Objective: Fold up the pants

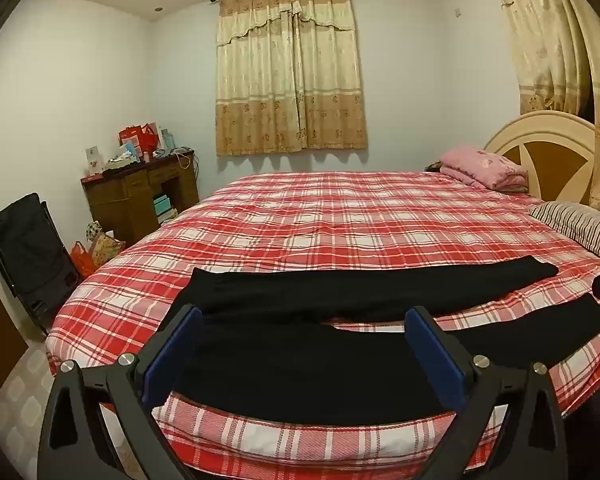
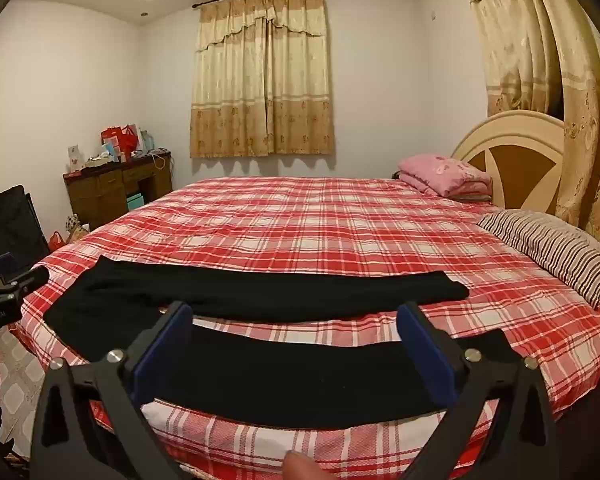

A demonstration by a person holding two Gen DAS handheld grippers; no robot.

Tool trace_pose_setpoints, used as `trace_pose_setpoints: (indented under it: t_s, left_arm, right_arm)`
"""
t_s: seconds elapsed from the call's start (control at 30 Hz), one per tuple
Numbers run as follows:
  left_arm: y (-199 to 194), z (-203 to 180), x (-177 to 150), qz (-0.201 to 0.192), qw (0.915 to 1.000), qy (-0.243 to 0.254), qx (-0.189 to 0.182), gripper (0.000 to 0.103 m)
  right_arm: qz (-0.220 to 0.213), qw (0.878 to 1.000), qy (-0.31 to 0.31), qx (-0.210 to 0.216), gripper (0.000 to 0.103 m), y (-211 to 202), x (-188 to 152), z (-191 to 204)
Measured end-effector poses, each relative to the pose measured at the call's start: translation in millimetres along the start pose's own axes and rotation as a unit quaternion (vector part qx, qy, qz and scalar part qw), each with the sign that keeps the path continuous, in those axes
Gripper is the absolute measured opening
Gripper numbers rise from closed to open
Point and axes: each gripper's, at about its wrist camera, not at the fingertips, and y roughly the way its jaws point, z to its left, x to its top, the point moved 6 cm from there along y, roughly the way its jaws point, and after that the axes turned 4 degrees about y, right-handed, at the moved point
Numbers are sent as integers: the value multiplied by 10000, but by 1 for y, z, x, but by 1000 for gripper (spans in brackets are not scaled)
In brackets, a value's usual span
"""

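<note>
Nearest, the left gripper (image 1: pixel 303 318) is seen with its blue-padded fingers (image 1: pixel 171 360) spread wide, nothing held between them; it is held above the near edge of the bed (image 1: pixel 339 216). The right gripper (image 2: pixel 296 314) is likewise spread wide and holds nothing, and a fingertip (image 2: pixel 300 466) is visible at the bottom edge of the right wrist view. Black pants (image 1: pixel 339 296) are laid flat on the red plaid cover by the near edge, the waist toward the left, the two legs stretched rightward and splayed apart, with plaid showing between them. In the right wrist view the near leg (image 2: pixel 300 380) lies beyond the open fingers. Farther right, a striped pillow (image 2: pixel 551 248) is noted, then a folded pink blanket (image 2: pixel 443 176) by the headboard (image 2: pixel 511 152). Against the far wall, a cluttered wooden desk (image 1: pixel 140 192) and a curtained window (image 1: pixel 288 72) are recorded.
</note>
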Motion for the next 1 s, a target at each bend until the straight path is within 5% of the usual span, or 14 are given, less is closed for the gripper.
trace_pose_setpoints:
  t_s: [1.0]
  left_arm:
    - [4,2,-4,73,9999,95,10,102]
  right_arm:
    - [164,9998,-7,-95,103,10,-9,-8]
